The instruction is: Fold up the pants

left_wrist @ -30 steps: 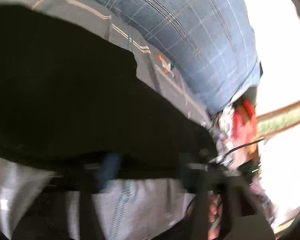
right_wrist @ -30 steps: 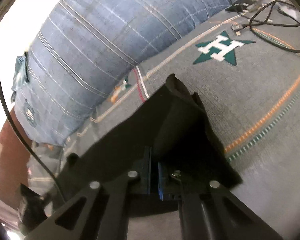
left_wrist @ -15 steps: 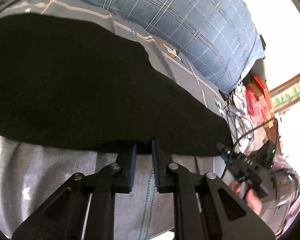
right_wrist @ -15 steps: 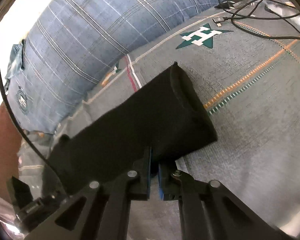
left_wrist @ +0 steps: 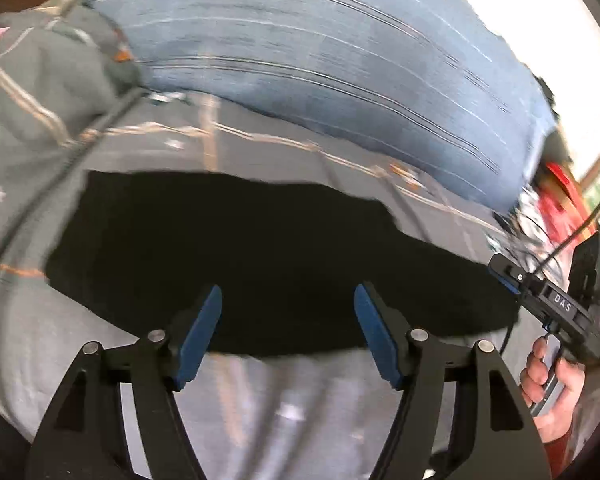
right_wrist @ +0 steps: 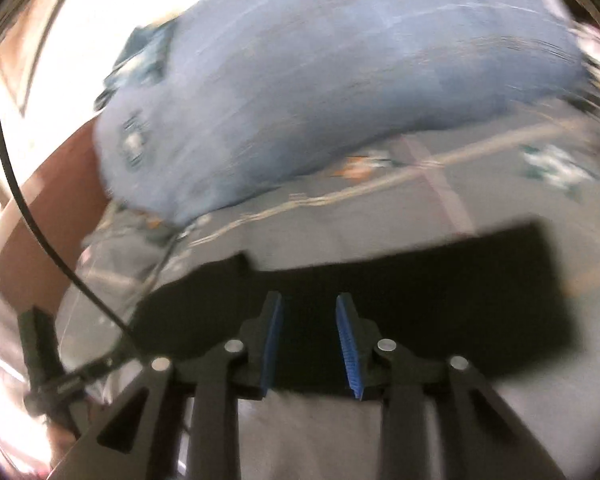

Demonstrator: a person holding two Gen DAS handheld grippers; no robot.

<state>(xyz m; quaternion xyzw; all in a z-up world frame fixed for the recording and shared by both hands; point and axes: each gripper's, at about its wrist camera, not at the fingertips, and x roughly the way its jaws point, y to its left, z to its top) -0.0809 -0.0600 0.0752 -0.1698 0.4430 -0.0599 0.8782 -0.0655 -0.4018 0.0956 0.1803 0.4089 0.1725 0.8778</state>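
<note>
The black pants (left_wrist: pixel 276 256) lie flat as a folded wide band on the grey bedspread (left_wrist: pixel 284 412). They also show in the right wrist view (right_wrist: pixel 420 308). My left gripper (left_wrist: pixel 288 300) is open and empty, its blue pads just over the near edge of the pants. My right gripper (right_wrist: pixel 308 304) is open and empty over the near edge too. The right gripper also shows in the left wrist view (left_wrist: pixel 548 304) at the pants' right end, held by a hand.
A big blue plaid pillow (left_wrist: pixel 340 60) lies behind the pants, also in the right wrist view (right_wrist: pixel 320 88). A black cable (right_wrist: pixel 32 216) hangs at the left. Red and mixed clutter (left_wrist: pixel 556 196) sits at the far right.
Both grippers have opened and let go of the pants, which now lie flat on the bedspread. Both grippers have drawn back a little.
</note>
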